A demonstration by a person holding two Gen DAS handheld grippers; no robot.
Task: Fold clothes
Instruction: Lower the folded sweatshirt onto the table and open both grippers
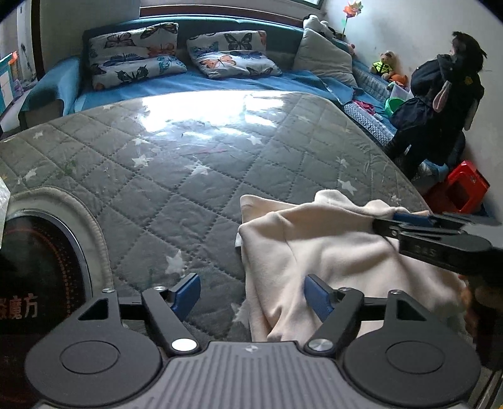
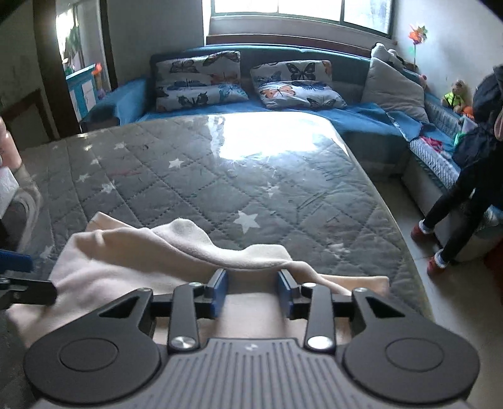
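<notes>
**Around the quilted table**

We see a grey star-quilted cover [image 2: 239,188] filling mid-frame, a blue sofa [image 2: 361,116] behind it with two butterfly pillows [image 2: 198,81], a window [image 2: 298,9] at top, and a person [image 1: 440,103] at right near a red box [image 1: 462,188].

A cream fleece garment [image 1: 330,251] [image 2: 151,261] lies loosely bunched at the near right part of the quilted grey cover [image 1: 176,176] [image 2: 251,195], close to its near edge and right edge. It is soft, plain and rumpled, with one layer turned over on itself, forming a raised fold along its far side. A flat corner points toward the cover's middle.
</notes>
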